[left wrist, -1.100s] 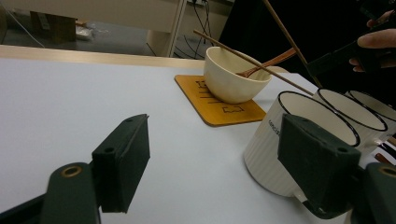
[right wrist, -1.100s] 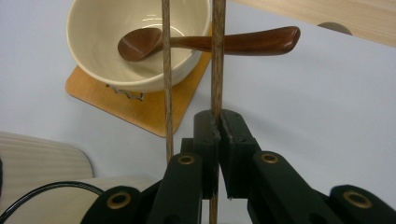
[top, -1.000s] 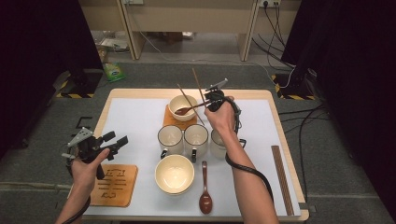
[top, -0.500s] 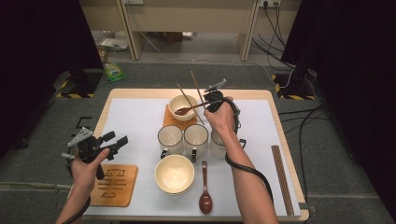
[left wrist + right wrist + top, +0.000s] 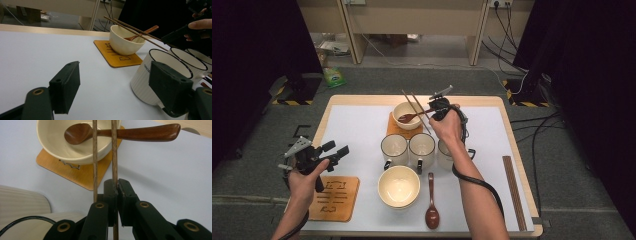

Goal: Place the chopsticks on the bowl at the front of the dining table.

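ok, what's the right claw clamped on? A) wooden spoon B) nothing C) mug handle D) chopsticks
D: in the right gripper view the right claw is shut on the chopsticks, which reach over the far bowl holding the spoon.

2 bowls [image 5: 407, 115], 3 mugs [image 5: 394, 149], 2 spoons [image 5: 432, 202].

**Bright tabletop, dark surround**

High view: even overhead light on the white tabletop [image 5: 362, 125], soft short shadows, black curtains at both sides swallow detail; slightly soft overall. Left gripper view: fingers [image 5: 65, 87] close and blurred, bowl [image 5: 125, 40] fairly sharp, background dim. Right gripper view: chopsticks [image 5: 113, 150] cast faint shadows, mild sheen on spoon [image 5: 140, 132], near mug rim out of focus.
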A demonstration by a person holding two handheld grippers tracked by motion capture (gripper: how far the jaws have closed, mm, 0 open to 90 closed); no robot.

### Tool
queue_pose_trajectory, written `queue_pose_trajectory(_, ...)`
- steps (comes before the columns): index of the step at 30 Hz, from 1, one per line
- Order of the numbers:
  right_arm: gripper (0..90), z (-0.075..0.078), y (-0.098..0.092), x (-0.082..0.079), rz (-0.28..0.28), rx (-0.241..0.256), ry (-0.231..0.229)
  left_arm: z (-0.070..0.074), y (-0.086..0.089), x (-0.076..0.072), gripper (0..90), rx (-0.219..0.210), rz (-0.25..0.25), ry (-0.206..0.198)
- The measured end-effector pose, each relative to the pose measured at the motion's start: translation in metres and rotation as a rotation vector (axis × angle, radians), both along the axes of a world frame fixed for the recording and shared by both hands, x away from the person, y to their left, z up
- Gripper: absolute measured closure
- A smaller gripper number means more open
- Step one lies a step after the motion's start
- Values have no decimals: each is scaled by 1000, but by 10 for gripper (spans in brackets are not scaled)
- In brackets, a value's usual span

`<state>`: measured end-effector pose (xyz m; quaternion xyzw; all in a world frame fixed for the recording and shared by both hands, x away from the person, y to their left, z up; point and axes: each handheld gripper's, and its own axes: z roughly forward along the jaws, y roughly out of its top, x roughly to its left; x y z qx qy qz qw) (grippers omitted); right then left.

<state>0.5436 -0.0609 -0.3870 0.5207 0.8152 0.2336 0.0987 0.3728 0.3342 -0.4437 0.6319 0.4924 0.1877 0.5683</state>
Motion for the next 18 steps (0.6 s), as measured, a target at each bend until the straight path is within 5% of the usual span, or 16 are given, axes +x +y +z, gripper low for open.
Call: queue_pose_trajectory(18,854,-4,3,1,31,20,10,0,-1,0,246,3,-3,0)
